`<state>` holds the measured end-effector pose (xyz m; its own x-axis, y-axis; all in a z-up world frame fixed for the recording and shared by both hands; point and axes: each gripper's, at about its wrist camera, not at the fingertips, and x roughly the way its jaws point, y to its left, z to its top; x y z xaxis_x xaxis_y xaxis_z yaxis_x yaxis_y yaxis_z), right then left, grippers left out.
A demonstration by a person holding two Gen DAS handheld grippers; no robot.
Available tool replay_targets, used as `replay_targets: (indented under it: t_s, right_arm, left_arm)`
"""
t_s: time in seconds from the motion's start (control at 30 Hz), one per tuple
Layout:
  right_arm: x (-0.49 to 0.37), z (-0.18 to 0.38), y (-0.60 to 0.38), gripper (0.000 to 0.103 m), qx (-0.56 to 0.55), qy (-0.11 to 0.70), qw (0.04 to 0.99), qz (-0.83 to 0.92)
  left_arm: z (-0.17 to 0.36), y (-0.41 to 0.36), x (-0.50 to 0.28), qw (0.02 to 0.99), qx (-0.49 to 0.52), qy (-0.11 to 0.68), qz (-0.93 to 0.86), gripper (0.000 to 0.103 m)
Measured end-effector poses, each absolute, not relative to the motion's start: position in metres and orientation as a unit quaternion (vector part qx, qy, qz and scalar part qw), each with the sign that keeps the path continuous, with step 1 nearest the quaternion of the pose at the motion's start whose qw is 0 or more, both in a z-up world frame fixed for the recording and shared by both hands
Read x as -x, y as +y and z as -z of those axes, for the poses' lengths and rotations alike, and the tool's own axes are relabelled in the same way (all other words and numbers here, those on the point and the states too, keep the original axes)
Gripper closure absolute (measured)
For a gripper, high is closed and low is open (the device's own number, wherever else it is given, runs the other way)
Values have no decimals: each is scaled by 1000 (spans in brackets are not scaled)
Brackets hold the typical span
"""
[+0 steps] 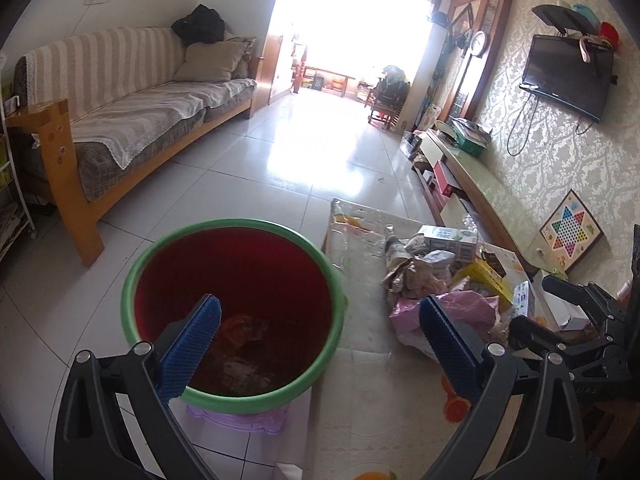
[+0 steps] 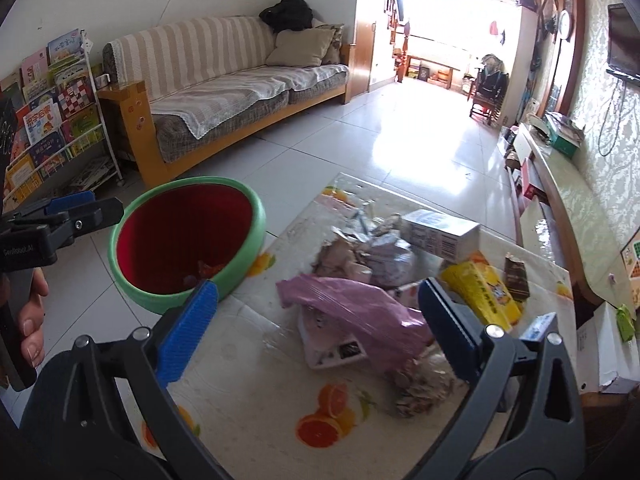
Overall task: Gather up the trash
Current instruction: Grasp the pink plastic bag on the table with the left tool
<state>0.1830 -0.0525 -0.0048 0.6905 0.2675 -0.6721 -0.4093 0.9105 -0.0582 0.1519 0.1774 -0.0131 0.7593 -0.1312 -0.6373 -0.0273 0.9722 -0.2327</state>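
The left gripper (image 1: 320, 344) hangs wide open with nothing in it, one blue finger over the bin (image 1: 234, 312) and one over the table (image 1: 360, 400). The bin is round, red inside with a smooth green rim, and touches the table's left edge. The right gripper (image 2: 318, 316) is wide open too and holds nothing, above the trash pile (image 2: 384, 276). The pile sits toward the table's far right corner: a crinkly pink bag (image 2: 352, 312), a white box (image 2: 440, 234), a yellow packet (image 2: 480, 292) and crumpled paper. The near part of the table is bare, shiny plastic with orange pictures. Behind it lies a wide, glossy tile floor (image 2: 400, 136).
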Motion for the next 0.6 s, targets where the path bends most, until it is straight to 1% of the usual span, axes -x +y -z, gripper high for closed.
replay_targets:
  t_s: [0.23,0.37,0.6]
  right_arm:
    - [-167,16,-150,5,86,364,920,-120]
    - [-156,22,-197,5,66,368,923,-92]
    - [-144,34,-250,5,31,373,925,-57]
  left_arm:
    - [22,87,-182,916,64,381,109,8]
    - [33,40,-200,906,8,398,143,8]
    - [56,-10,-234,886,-88,427,158,8]
